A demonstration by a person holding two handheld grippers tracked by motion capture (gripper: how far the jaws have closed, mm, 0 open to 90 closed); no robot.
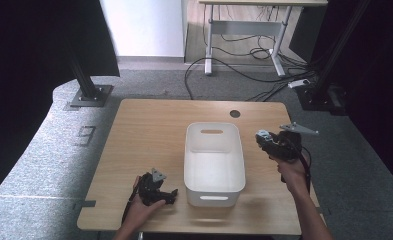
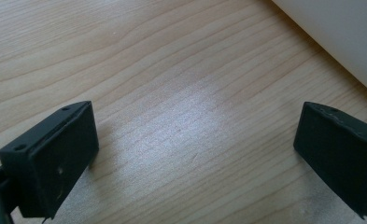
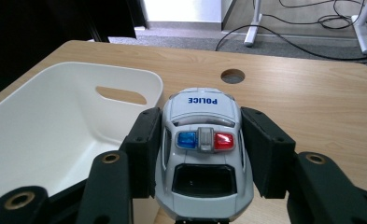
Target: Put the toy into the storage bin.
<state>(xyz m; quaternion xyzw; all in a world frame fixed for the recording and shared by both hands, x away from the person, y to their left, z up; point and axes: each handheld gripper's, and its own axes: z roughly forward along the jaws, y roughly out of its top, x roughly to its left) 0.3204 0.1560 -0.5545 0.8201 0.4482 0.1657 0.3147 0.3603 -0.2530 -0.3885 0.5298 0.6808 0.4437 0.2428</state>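
Pale wooden table (image 1: 149,130) mid-frame on grey carpet (image 1: 44,150), white bin (image 1: 214,162) centre, desk legs (image 1: 209,45) and cables (image 1: 244,70) at top, left gripper (image 2: 195,154) jaws wide over bare wood, right gripper (image 3: 202,154) clamped on toy police car (image 3: 202,140).

Bright tabletop (image 1: 149,130) — glare patch on wood, dark surroundings, soft edges.

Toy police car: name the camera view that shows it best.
The right gripper view: the toy police car sits close up, clamped between the right gripper jaws, with POLICE lettering and roof lights readable. The high view shows a small grey shape.

Beyond my wooden table (image 1: 149,125), at twelve o'clock, a white-legged desk (image 1: 244,25) stands over tangled black cables (image 1: 244,70).
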